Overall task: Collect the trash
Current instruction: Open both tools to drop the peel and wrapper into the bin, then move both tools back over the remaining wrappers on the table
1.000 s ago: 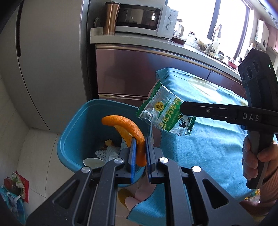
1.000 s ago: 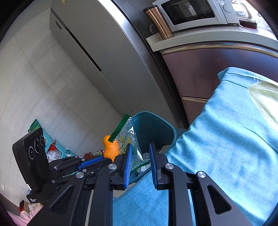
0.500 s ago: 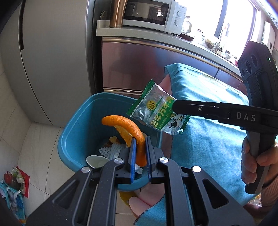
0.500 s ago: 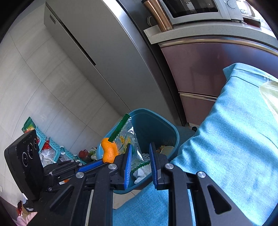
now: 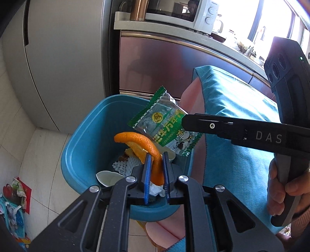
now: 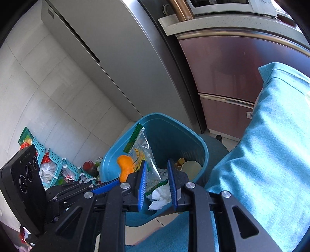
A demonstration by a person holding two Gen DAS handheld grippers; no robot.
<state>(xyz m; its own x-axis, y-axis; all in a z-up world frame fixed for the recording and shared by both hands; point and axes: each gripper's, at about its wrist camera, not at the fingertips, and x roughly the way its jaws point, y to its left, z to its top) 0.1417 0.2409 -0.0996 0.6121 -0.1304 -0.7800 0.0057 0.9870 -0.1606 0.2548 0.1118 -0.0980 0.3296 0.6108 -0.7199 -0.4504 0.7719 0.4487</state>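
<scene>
My left gripper [image 5: 156, 160] is shut on a curved orange peel [image 5: 143, 145] and holds it over the blue trash bin [image 5: 83, 147]. In the right wrist view the peel [image 6: 126, 166] shows at the left gripper's tip. My right gripper [image 6: 157, 174] has its jaws apart wider than earlier; a clear and green snack wrapper [image 6: 141, 153] still hangs against its left finger, over the bin [image 6: 193, 135]. In the left wrist view the wrapper [image 5: 164, 126] sticks out from the right gripper's tip [image 5: 186, 122]. The bin holds white foam net, a white cup and paper.
A table with a blue cloth [image 5: 238, 120] stands right of the bin. A grey fridge [image 5: 64, 58] and a maroon cabinet [image 5: 164, 66] with a microwave [image 5: 178, 11] stand behind. Baskets of clutter [image 6: 50, 166] sit on the tiled floor to the left.
Both grippers have moved over the bin with their loads. The right gripper's jaws have spread apart around the wrapper.
</scene>
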